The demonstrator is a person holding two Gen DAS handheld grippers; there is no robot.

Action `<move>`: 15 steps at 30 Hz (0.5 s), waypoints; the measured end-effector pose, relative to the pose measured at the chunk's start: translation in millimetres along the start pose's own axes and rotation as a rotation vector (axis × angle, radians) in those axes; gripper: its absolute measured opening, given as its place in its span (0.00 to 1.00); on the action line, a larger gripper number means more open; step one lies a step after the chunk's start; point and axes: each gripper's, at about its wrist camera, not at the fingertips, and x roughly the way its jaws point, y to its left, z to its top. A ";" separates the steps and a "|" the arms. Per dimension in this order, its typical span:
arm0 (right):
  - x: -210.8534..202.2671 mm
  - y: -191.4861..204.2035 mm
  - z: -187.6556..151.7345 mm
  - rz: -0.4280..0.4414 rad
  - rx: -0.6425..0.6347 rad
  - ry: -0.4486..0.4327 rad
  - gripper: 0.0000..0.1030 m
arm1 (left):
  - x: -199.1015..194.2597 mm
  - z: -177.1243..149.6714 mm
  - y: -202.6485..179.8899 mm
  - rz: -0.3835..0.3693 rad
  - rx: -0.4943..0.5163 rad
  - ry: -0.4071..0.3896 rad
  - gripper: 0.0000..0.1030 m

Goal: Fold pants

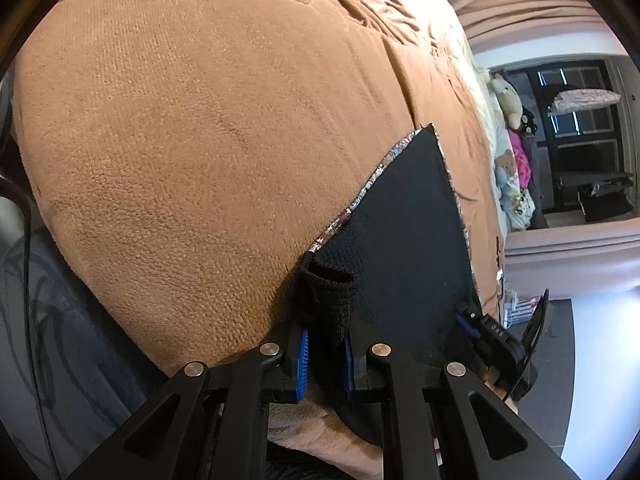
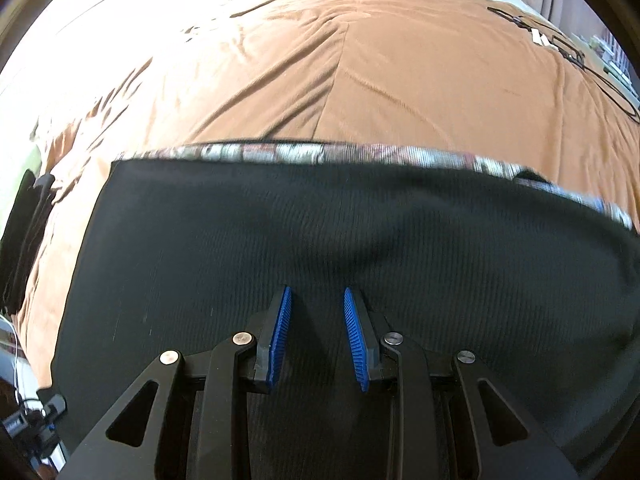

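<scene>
Pants: black ribbed pants [image 2: 320,248] lie spread flat on the brown blanket [image 2: 360,72], near the blanket's near edge; a patterned band [image 2: 280,153] runs along the pants' far edge
Left claw: the left gripper [image 1: 326,344] is clamped on a rolled-up tuck of the black cloth at one end of the pants; the cloth stands bunched between the blue pads [image 1: 301,364]
Right claw: the right gripper [image 2: 317,336] hangs just above the middle of the pants with its fingers apart and nothing between them; whether the tips touch the cloth cannot be told
Other claw seen: from the left view, a part of the right gripper shows at the pants' opposite corner
Step in hand: likely gathering the near edge of the pants, ready to carry it over toward the patterned band
Doing it well: the right side should take a bite as deep as the left one, on the same edge, so both ends rise together
Lift: keep both ends level, or the cloth will sag in the middle
Landing: lay the lifted edge along the patterned band, edges matched
Risk: the knit is soft and stretchy, so a shallow pinch may slip
Blanket: fuzzy pile could drag on the cloth; lift clear rather than slide
</scene>
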 end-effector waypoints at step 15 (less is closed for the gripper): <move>9.4 -2.2 20.8 -0.006 0.013 0.014 0.25 | 0.1 1.1 1.0 -0.004 0.010 0.003 0.11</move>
